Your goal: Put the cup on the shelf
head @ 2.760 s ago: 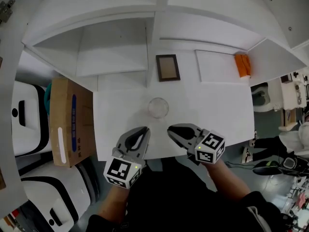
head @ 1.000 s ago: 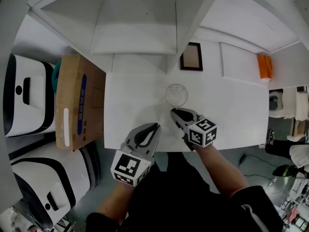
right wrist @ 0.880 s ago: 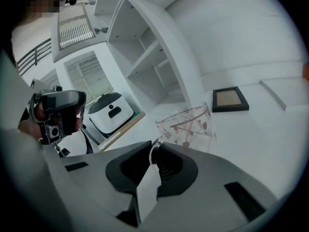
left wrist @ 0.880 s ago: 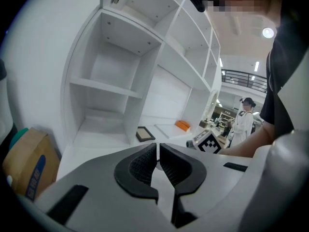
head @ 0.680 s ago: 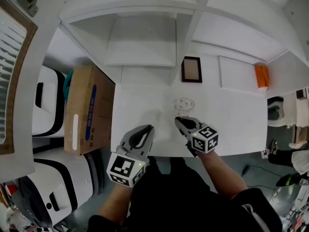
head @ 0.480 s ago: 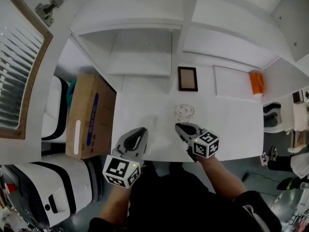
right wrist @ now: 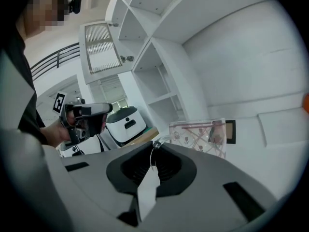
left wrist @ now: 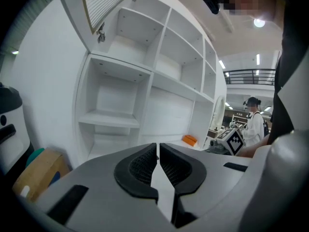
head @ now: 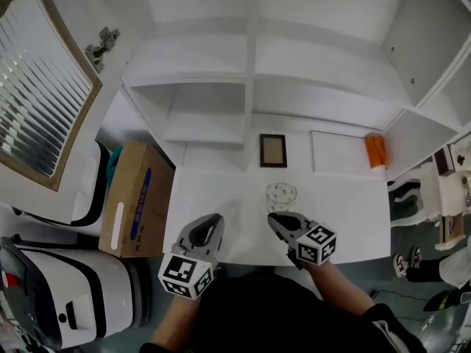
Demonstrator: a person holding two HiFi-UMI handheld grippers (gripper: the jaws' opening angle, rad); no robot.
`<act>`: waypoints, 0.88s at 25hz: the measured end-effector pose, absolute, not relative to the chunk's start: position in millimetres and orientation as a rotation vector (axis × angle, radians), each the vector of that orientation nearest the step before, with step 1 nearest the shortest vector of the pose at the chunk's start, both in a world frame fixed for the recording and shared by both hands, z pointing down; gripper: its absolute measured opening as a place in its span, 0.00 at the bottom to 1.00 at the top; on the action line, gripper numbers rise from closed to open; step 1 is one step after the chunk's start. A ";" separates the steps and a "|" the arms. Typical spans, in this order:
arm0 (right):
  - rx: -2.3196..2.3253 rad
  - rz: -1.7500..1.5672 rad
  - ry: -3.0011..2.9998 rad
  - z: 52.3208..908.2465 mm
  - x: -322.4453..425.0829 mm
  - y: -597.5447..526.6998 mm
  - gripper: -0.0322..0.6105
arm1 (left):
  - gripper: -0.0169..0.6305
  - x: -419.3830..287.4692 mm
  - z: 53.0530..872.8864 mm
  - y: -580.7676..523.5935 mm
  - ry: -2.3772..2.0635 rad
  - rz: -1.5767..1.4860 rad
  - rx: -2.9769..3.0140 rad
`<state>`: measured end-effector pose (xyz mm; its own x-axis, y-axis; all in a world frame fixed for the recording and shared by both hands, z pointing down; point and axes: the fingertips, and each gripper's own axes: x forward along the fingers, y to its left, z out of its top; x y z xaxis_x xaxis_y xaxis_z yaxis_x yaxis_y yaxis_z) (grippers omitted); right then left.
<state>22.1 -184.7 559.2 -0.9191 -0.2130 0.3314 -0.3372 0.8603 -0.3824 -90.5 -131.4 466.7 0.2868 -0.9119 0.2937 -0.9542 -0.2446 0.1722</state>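
cup (head: 281, 195) now aloft in right gripper (head: 274, 218)

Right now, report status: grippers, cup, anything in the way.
Right gripper shut on cup, by its handle. Left gripper shut, empty. Cup not yet on shelf. Picture frame on table ahead.

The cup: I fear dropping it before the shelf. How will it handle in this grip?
Clear and seemingly thin-walled, the cup is probably light but fragile. The right gripper pinches only its thin handle, so it may swing or slip. Its smooth surface looks slippery.
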 end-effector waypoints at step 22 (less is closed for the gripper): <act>0.224 0.461 -2.940 448.0 -59.4 -169.7 0.08 | 0.07 -115.8 437.4 -138.1 -1.599 0.176 2.411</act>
<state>-59.4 -169.7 448.0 -0.9764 -0.1228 0.1774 -0.1713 0.9413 -0.2909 -115.8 -138.1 437.4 0.3931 -0.8895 0.2328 -0.9189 -0.3708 0.1345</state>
